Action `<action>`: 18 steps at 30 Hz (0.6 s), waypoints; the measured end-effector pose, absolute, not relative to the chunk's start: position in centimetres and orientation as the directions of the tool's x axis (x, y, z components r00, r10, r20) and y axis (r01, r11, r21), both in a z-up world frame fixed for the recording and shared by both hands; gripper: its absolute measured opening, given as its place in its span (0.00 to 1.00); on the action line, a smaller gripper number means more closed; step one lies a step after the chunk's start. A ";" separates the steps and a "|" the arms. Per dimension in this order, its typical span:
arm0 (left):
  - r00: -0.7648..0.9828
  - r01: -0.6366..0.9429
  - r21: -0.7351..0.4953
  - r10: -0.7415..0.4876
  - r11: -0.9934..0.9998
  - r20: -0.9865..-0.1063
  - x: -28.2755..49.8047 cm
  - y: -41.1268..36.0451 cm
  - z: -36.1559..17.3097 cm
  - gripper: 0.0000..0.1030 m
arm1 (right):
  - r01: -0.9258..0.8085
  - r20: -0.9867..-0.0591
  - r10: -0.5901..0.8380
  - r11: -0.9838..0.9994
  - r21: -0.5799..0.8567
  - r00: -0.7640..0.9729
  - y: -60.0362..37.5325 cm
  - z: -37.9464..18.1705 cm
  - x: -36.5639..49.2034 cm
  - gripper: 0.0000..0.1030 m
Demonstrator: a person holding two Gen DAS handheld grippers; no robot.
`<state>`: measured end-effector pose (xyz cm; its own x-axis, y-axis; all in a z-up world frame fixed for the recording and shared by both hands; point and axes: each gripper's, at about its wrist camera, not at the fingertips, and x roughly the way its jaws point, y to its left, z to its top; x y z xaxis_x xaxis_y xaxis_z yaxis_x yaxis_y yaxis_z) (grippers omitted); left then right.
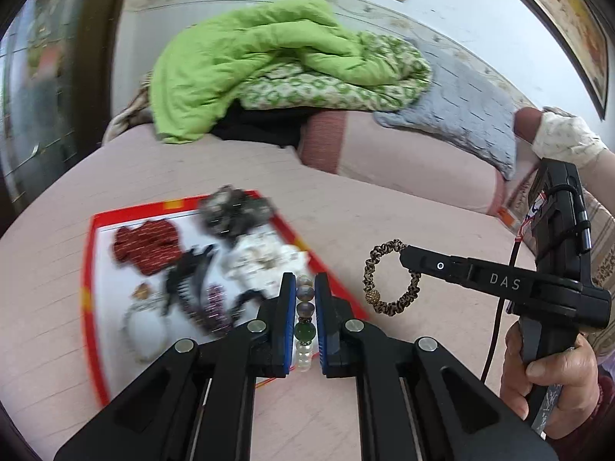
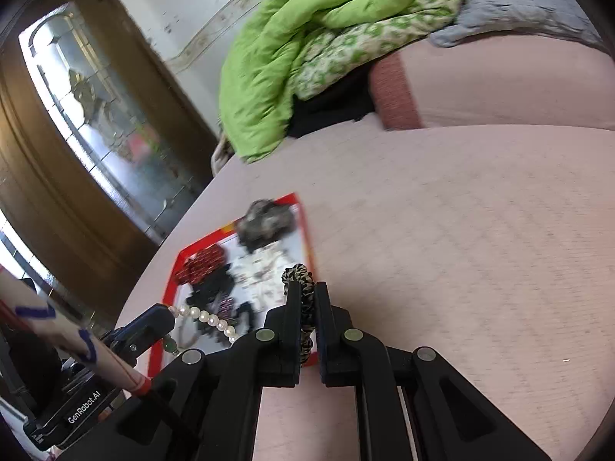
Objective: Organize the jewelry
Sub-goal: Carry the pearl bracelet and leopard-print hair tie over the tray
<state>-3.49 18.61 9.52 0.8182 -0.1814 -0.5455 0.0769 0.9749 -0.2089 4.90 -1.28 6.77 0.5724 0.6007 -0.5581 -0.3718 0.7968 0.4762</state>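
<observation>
I work over a pink bedspread (image 1: pixel 346 207), with a green quilt (image 1: pixel 246 53) heaped at twelve o'clock. My left gripper (image 1: pixel 305 292) is clamped narrow on a beaded bracelet (image 1: pixel 305 326) of grey, green and pearl beads, and my right gripper (image 2: pixel 307 299), at three o'clock of it, pinches a leopard-print hair tie (image 1: pixel 388 280) tight between its fingers, both lifted clear of the bed. Beyond my left fingers, at ten o'clock, the red-rimmed tray (image 1: pixel 90 269) lies flat on the spread holding a red scrunchie (image 1: pixel 148 246), a black claw clip (image 1: pixel 190 272), a grey scrunchie (image 1: pixel 234 211) and a white one (image 1: pixel 265 261).
</observation>
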 end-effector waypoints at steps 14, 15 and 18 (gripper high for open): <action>0.778 -0.066 -0.215 -0.084 0.974 -0.623 -4.8 26.1 6.0 0.09 | -0.425 -0.632 0.605 0.794 0.434 0.484 6.5 3.4 4.8 0.07; 0.774 -0.074 -0.212 -0.078 0.974 -0.629 -4.7 26.3 5.8 0.09 | -0.419 -0.640 0.595 0.801 0.427 0.486 6.5 3.1 5.0 0.07; 0.763 -0.092 -0.196 -0.058 0.976 -0.644 -4.3 26.7 5.2 0.09 | -0.397 -0.655 0.578 0.814 0.424 0.487 6.2 2.5 5.6 0.07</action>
<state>-4.34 26.68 5.22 0.7632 -0.0576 -0.6436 -0.0920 0.9762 -0.1965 5.60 6.24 2.49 0.4867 0.5782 -0.6549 -0.3966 0.8142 0.4241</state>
